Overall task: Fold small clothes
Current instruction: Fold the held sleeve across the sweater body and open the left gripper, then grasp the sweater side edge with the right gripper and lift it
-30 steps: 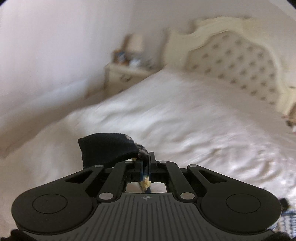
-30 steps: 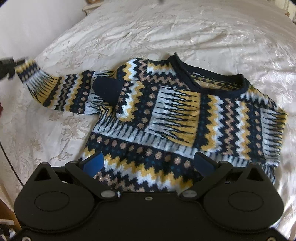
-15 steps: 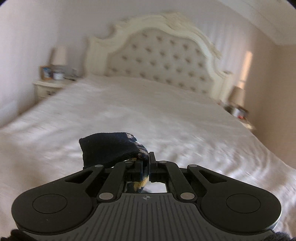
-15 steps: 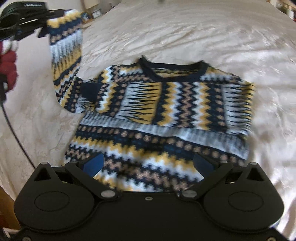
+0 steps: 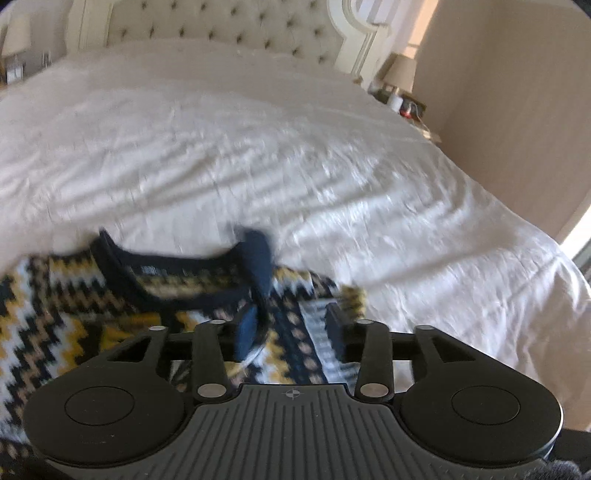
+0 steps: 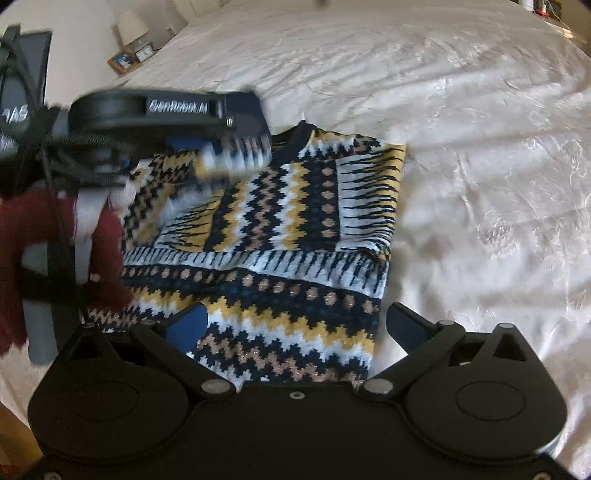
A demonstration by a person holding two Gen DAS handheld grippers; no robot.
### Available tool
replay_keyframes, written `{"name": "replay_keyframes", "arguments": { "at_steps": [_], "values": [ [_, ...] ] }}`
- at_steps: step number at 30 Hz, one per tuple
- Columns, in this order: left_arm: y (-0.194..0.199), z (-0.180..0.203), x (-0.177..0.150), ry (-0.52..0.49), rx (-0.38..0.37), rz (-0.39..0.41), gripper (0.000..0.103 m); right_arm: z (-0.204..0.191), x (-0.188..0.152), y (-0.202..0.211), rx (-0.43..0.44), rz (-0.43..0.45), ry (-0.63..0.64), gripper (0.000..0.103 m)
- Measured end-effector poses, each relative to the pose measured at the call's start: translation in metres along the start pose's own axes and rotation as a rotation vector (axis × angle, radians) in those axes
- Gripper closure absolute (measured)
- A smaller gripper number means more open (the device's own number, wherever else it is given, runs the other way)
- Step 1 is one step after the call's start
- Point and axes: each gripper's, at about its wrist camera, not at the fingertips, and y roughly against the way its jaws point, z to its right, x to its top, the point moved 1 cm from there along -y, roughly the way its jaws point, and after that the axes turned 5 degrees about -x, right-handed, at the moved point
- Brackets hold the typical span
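A small knitted sweater (image 6: 288, 236) in navy, yellow, white and tan zigzags lies flat on the bed, its right sleeve folded over its chest. In the left wrist view the sweater (image 5: 55, 314) fills the lower left. My left gripper (image 5: 291, 332) hovers over the neckline, jaws parted; the navy cuff (image 5: 258, 266) of the left sleeve hangs against the left finger, blurred. In the right wrist view the left gripper (image 6: 236, 136) is over the sweater's upper left with the sleeve (image 6: 236, 155) under it. My right gripper (image 6: 295, 328) is open and empty above the sweater's hem.
The sweater lies on a cream embroidered bedspread (image 6: 480, 166). A tufted headboard (image 5: 221, 26) is at the far end. Bedside tables with lamps stand on both sides: one (image 5: 402, 92) in the left wrist view, another (image 6: 129, 44) in the right wrist view.
My left gripper carried the left sleeve from out at the side up and across onto the sweater's chest, then its jaws opened. My right gripper stayed open over the hem.
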Motion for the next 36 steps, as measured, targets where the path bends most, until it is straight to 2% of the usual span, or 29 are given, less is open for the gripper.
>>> {"name": "replay_keyframes", "arguments": {
  "at_steps": [1, 3, 6, 9, 14, 18, 23, 28, 32, 36],
  "values": [
    [0.001, -0.003, -0.002, 0.003, -0.01, -0.006, 0.048, 0.0, 0.0, -0.001, -0.001, -0.001, -0.003, 0.0],
    [0.01, -0.009, -0.008, -0.005, -0.009, -0.008, 0.044, -0.001, 0.002, -0.005, -0.006, -0.003, -0.005, 0.0],
    [0.018, -0.021, -0.012, -0.018, 0.021, -0.009, 0.044, -0.004, 0.005, -0.01, -0.005, 0.0, -0.016, 0.0],
    [0.041, -0.043, -0.019, -0.004, 0.085, -0.018, 0.044, -0.006, 0.012, -0.016, -0.012, 0.009, -0.025, 0.0],
    [0.057, -0.106, -0.026, 0.048, 0.224, -0.05, 0.044, -0.007, 0.027, -0.028, -0.035, 0.023, -0.054, 0.0],
    [0.062, -0.148, -0.019, 0.079, 0.276, -0.072, 0.044, -0.009, 0.041, -0.036, -0.052, 0.031, -0.061, 0.0],
    [0.056, -0.183, -0.015, 0.121, 0.276, -0.092, 0.044, -0.009, 0.056, -0.05, -0.045, 0.038, -0.066, 0.0],
    [0.023, -0.205, -0.025, 0.142, 0.26, -0.18, 0.044, 0.001, 0.069, -0.072, -0.042, 0.024, -0.071, 0.0],
    [0.015, -0.21, -0.029, 0.16, 0.254, -0.163, 0.036, 0.012, 0.078, -0.088, -0.011, 0.02, -0.07, 0.0],
    [0.022, -0.205, -0.031, 0.163, 0.259, -0.124, 0.035, 0.021, 0.082, -0.106, 0.036, -0.009, -0.093, 0.001]
  ]
}}
